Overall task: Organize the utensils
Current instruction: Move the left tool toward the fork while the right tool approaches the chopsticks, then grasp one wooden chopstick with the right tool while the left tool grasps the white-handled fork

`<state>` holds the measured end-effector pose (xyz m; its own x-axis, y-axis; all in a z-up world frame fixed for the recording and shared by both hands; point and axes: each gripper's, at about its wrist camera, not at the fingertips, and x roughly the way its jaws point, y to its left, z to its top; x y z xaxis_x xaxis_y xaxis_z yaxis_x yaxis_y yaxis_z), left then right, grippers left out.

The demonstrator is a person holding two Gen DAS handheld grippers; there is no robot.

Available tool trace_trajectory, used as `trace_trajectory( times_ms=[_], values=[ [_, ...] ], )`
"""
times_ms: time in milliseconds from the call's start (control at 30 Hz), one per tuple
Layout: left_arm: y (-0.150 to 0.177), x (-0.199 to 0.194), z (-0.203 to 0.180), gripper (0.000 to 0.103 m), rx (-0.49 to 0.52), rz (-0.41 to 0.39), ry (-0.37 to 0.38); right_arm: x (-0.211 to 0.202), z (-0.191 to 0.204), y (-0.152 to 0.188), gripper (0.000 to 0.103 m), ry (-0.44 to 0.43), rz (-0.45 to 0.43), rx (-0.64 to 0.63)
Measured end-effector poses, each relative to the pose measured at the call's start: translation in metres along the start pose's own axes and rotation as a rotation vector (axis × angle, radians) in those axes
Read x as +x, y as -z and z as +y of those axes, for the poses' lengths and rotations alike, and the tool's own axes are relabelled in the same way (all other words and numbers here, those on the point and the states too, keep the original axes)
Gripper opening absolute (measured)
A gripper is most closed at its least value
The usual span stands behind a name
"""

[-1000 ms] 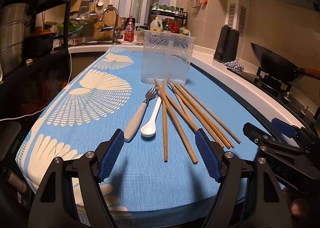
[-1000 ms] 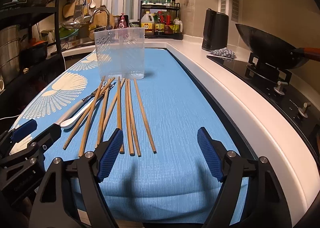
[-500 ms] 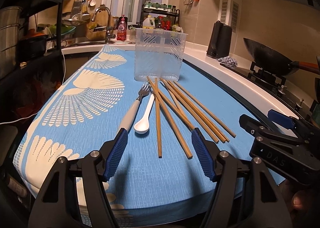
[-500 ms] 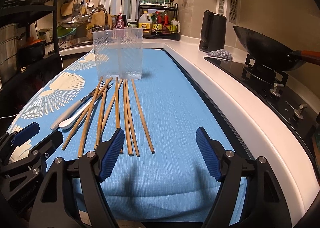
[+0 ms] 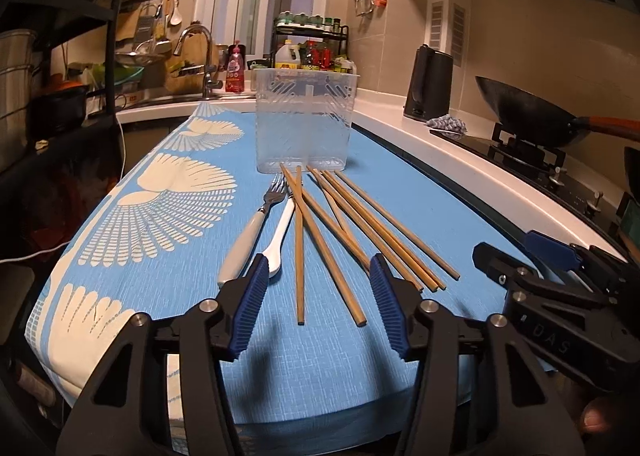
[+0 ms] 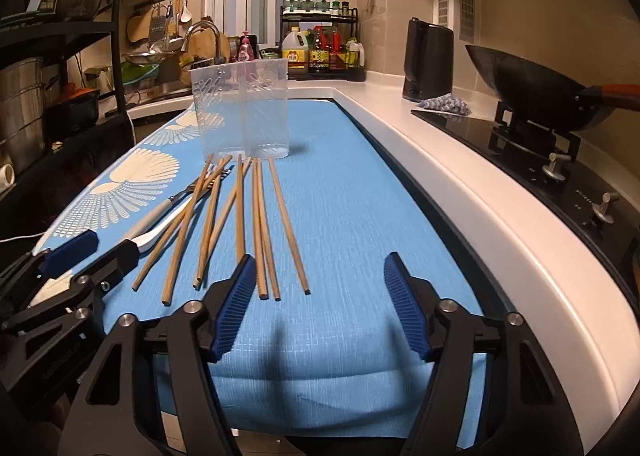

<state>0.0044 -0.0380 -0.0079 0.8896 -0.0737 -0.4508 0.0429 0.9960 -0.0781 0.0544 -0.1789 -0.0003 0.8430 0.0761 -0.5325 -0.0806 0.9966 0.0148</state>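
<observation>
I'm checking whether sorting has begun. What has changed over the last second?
Both the left gripper and right gripper have narrowed and are closing, with nothing gripped. The chopsticks, fork, spoon and clear holder lie as before on the blue cloth.

Raised letters reading "DAS" stand on the black body of the right gripper (image 5: 556,256), seen from the left wrist. Labels on the bottles (image 6: 316,52) at the counter's far end are too small to read.
</observation>
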Motion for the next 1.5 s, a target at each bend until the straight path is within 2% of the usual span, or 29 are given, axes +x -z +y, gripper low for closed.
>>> trace_trajectory(
  times_ms=[100, 267, 467, 633, 667, 733, 800, 867, 933, 967, 1033, 1133, 1400, 1500],
  values=[
    [0.002, 0.004, 0.002, 0.04, 0.001, 0.011, 0.002, 0.005, 0.001, -0.002, 0.054, -0.025, -0.005, 0.003],
    [0.001, 0.014, 0.018, 0.036, -0.028, 0.022, -0.053, 0.027, -0.003, -0.007, 0.045, -0.056, 0.016, 0.025],
    [-0.001, 0.03, 0.046, 0.035, -0.121, 0.053, -0.162, 0.058, -0.007, -0.003, 0.045, -0.081, 0.059, 0.042],
    [0.001, 0.043, 0.06, 0.035, -0.187, 0.098, -0.191, 0.068, -0.002, 0.002, 0.045, -0.102, 0.088, 0.012],
    [0.002, 0.045, 0.062, 0.03, -0.193, 0.106, -0.19, 0.069, -0.001, 0.003, 0.045, -0.102, 0.092, 0.007],
    [0.003, 0.047, 0.06, 0.027, -0.187, 0.114, -0.182, 0.07, -0.001, 0.005, 0.044, -0.099, 0.089, -0.001],
    [0.003, 0.05, 0.057, 0.027, -0.179, 0.117, -0.171, 0.071, 0.001, 0.005, 0.039, -0.098, 0.087, -0.018],
    [0.002, 0.053, 0.053, 0.027, -0.168, 0.12, -0.16, 0.071, 0.001, 0.005, 0.026, -0.116, 0.088, -0.021],
    [0.001, 0.055, 0.051, 0.027, -0.16, 0.121, -0.159, 0.07, 0.002, 0.005, 0.008, -0.137, 0.089, -0.025],
    [0.001, 0.056, 0.05, 0.027, -0.153, 0.12, -0.16, 0.07, 0.002, 0.006, 0.006, -0.149, 0.088, -0.027],
    [0.001, 0.056, 0.049, 0.019, -0.142, 0.121, -0.163, 0.069, 0.002, 0.006, 0.005, -0.159, 0.086, -0.03],
    [0.002, 0.052, 0.049, 0.018, -0.14, 0.126, -0.152, 0.066, -0.003, 0.007, 0.005, -0.17, 0.089, -0.011],
    [0.017, 0.021, 0.037, 0.017, -0.066, 0.135, -0.176, 0.047, -0.02, 0.02, 0.007, -0.089, 0.082, 0.012],
    [0.015, 0.026, 0.041, 0.017, -0.097, 0.122, -0.167, 0.047, -0.021, 0.021, 0.01, -0.081, 0.08, 0.008]
  ],
)
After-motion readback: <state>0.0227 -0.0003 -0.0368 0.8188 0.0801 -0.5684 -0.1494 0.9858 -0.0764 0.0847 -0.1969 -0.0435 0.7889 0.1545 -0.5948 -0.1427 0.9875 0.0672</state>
